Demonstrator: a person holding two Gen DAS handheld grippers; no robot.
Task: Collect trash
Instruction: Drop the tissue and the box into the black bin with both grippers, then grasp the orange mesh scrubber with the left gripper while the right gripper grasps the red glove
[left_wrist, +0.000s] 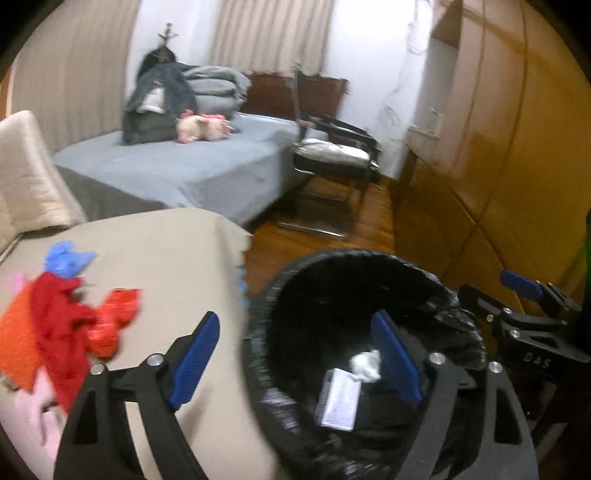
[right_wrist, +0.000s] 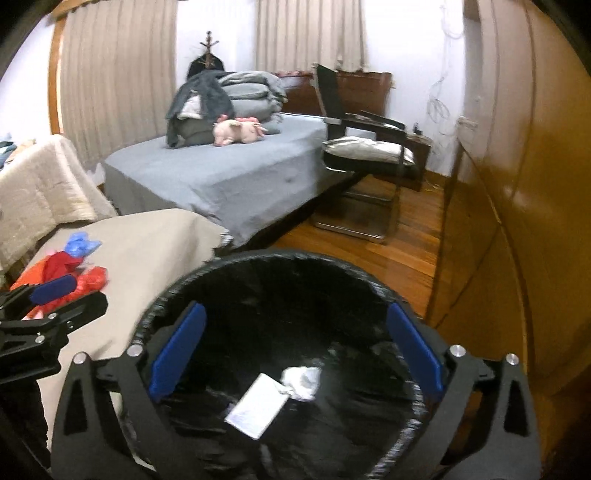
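Left of the left tool (left_wrist: 295, 354), a heap of red, orange and blue scraps (left_wrist: 66, 321) lies on the beige table (left_wrist: 173, 251). The left tool's fingers stand wide apart with nothing between them, straddling the near rim of the black-lined bin (right_wrist: 280, 266). The right tool (right_wrist: 295, 354) hangs over the bin mouth, fingers spread wide and empty. Below it, inside the bin, a white packet (right_wrist: 256, 410) and a crumpled tissue (right_wrist: 301, 380) lie touching.

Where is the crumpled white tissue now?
In both wrist views the crumpled white tissue lies inside the black-lined trash bin, touching the flat white packet beside it.
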